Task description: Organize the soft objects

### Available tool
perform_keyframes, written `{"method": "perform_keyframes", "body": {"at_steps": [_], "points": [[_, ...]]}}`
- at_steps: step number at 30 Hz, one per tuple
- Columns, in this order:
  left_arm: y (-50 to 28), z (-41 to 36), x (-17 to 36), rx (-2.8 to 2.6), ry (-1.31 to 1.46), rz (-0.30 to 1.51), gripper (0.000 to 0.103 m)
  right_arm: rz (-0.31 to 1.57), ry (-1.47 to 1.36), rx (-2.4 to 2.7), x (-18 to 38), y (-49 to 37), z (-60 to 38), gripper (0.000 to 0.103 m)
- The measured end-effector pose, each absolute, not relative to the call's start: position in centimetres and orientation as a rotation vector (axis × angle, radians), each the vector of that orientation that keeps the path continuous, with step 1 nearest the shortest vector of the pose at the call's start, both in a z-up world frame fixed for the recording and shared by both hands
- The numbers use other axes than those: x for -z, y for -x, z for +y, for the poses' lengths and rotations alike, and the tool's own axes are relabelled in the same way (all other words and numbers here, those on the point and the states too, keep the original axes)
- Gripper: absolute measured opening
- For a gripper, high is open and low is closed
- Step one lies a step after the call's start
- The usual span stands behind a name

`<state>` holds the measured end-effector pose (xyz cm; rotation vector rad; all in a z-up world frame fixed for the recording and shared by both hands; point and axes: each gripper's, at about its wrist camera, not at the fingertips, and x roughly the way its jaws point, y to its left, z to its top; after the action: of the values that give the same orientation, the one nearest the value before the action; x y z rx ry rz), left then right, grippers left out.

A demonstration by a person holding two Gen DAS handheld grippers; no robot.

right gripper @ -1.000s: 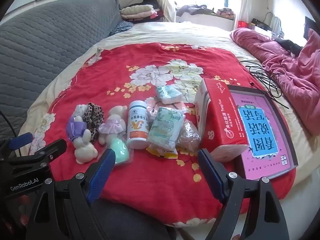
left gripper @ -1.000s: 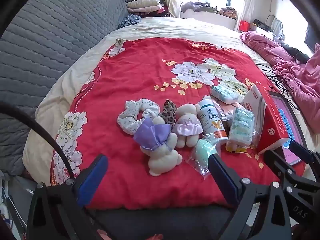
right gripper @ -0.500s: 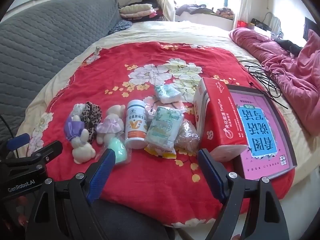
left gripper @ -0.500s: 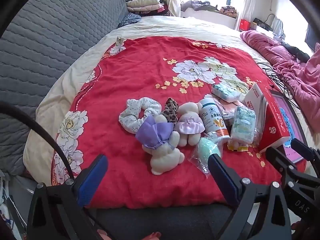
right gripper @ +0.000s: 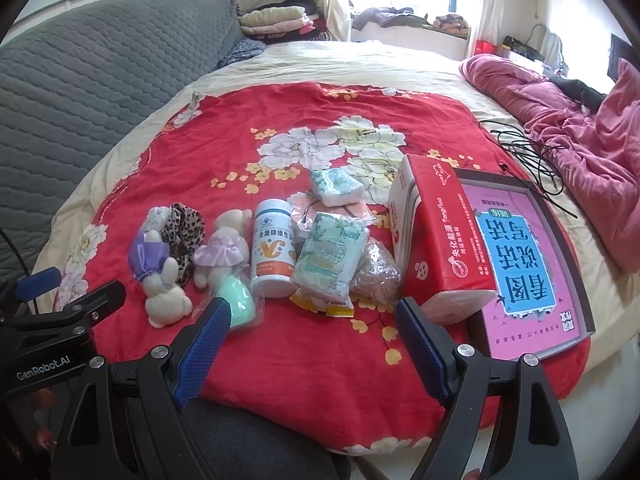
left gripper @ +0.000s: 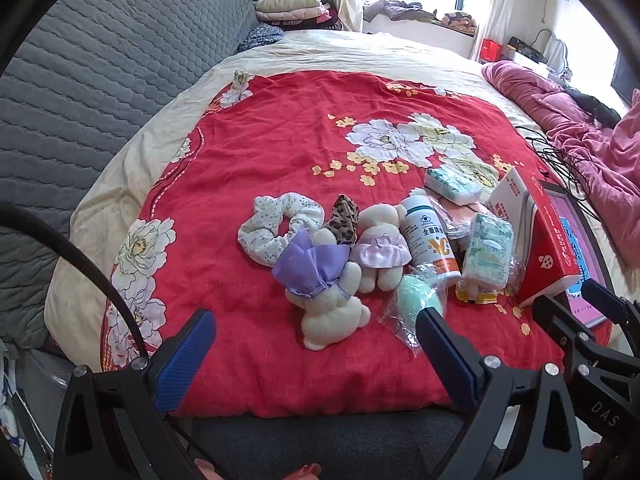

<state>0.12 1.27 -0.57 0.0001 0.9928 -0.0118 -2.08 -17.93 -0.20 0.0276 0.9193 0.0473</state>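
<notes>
On the red floral blanket (left gripper: 260,152) lie a plush bunny in a purple dress (left gripper: 326,292) (right gripper: 158,272), a smaller plush in a lilac skirt (left gripper: 380,246) (right gripper: 224,248), a white floral scrunchie (left gripper: 276,226), a leopard scrunchie (left gripper: 344,220) (right gripper: 184,228) and a mint sponge in a clear bag (left gripper: 418,300) (right gripper: 236,302). Tissue packs (right gripper: 330,258) (right gripper: 338,188) sit beside a white bottle (right gripper: 274,250). My left gripper (left gripper: 316,344) and right gripper (right gripper: 312,332) both stand open near the bed's front edge, holding nothing.
A red tissue box (right gripper: 440,240) rests against a pink framed board (right gripper: 520,256) at the right. Black cables (right gripper: 528,148) and a pink duvet (right gripper: 580,128) lie beyond. A grey quilted headboard (left gripper: 100,80) rises at the left. Folded bedding (right gripper: 276,18) is at the far end.
Both grippers have edged slightly closer to the objects; the items sit a little lower and larger in both views. Nothing on the blanket has moved.
</notes>
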Motion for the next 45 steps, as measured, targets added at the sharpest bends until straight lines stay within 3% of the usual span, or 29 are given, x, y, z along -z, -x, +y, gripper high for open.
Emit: {"method": "perform_keyframes", "body": {"at_steps": [45], "points": [[-0.9, 2.7, 1.0, 0.022, 0.059, 1.018, 0.101, 0.946, -0.082, -0.037, 0.9, 1.1, -19.2, 0.085]]}}
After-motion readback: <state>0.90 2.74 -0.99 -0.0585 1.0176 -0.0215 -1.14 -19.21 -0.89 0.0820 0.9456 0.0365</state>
